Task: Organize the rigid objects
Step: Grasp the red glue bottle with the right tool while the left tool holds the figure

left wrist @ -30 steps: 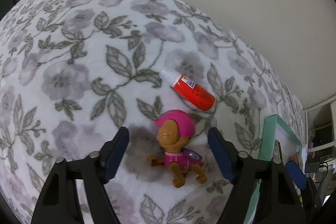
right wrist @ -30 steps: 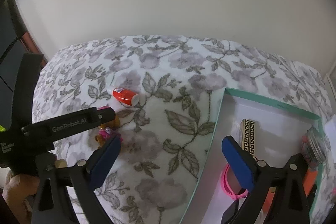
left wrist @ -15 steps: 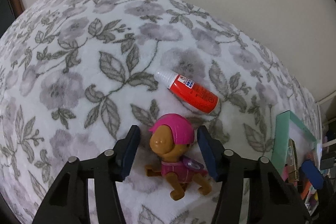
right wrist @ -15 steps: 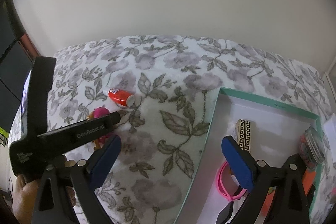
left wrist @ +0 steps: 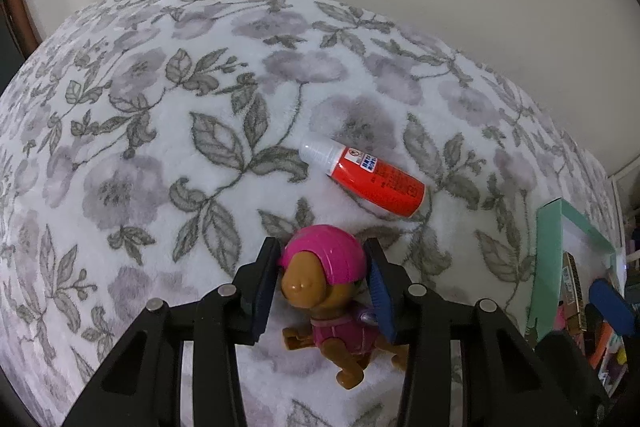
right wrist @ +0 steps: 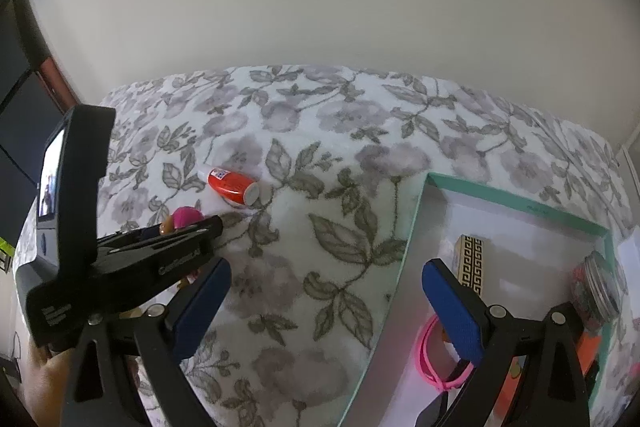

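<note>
Left gripper (left wrist: 322, 277): its jaws have just been closing; they are now being held narrow, and the pads are seen at both sides of the toy dog's pink helmet, seemingly pressing on it.
Toy dog (left wrist: 328, 291): it is being framed at the lower centre of the left wrist view, head between the pads, body and legs trailing toward the bottom edge, on the floral blanket (left wrist: 140, 147).
Red bottle (left wrist: 366, 179): it is lying on its side just above and right of the toy dog, apart from the pads, white cap pointing to the upper left.
Teal box (right wrist: 516, 205): it is being shown at the right of the right wrist view; a patterned bar (right wrist: 470, 261), a pink band (right wrist: 426, 355) and a jar (right wrist: 598, 287) are lying inside.
Right gripper (right wrist: 326, 301): its jaws are being kept wide apart with nothing between them, the left pad over the blanket, the right pad over the box.
Hand (right wrist: 42, 379): it is partly seen at the lower left edge, behind the left gripper's body.
</note>
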Demonstrator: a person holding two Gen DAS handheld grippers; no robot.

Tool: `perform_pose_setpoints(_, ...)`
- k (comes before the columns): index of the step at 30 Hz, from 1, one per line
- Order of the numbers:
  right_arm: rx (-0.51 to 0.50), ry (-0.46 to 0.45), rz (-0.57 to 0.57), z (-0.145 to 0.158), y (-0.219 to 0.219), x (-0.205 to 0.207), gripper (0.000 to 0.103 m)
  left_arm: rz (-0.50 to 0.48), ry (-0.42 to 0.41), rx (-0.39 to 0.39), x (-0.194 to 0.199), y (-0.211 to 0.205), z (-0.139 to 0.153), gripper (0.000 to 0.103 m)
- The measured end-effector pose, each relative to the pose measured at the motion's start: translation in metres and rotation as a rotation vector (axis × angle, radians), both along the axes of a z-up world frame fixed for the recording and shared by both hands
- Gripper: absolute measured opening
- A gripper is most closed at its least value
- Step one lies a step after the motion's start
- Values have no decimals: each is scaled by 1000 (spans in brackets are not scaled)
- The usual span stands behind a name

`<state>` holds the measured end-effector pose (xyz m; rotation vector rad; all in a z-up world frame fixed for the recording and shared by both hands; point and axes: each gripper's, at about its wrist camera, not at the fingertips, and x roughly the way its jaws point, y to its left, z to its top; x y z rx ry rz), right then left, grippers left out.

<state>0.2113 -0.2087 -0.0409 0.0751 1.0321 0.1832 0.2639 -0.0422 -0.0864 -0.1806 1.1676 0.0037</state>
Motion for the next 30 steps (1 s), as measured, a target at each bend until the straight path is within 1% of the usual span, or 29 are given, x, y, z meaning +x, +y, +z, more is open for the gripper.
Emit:
perform_pose_setpoints(4, -24, -17, 32, 2, 11, 9, 97, 10, 0, -4, 1, 11, 0, 44)
perform_pose_setpoints(7, -36, -26, 54, 3, 24, 20, 91, 21, -4, -6, 1, 22, -1, 44)
perform_pose_setpoints(11, -47, -31, 93, 0, 43, 33, 91, 40, -10, 0, 0, 42, -5, 44)
perform_pose_setpoints(16, -65, -1, 142, -16, 68, 51, 88, 62, -11, -10, -5, 69, -10, 44)
perform_pose_setpoints(19, -89, 6, 131, -26, 76, 61, 88, 61, -10, -22, -8, 83, -9, 44)
perform_pose_setpoints(22, -71, 29, 120, -35, 80, 71, 88, 66, -11, -29, -10, 95, -8, 44)
perform_pose_setpoints(26, -101, 46, 119, -45, 89, 80, 87, 54, -19, -50, -13, 103, -8, 44)
perform_pose_setpoints(30, -138, 55, 135, -54, 99, 87, 83, 37, -22, -42, -13, 101, -8, 44)
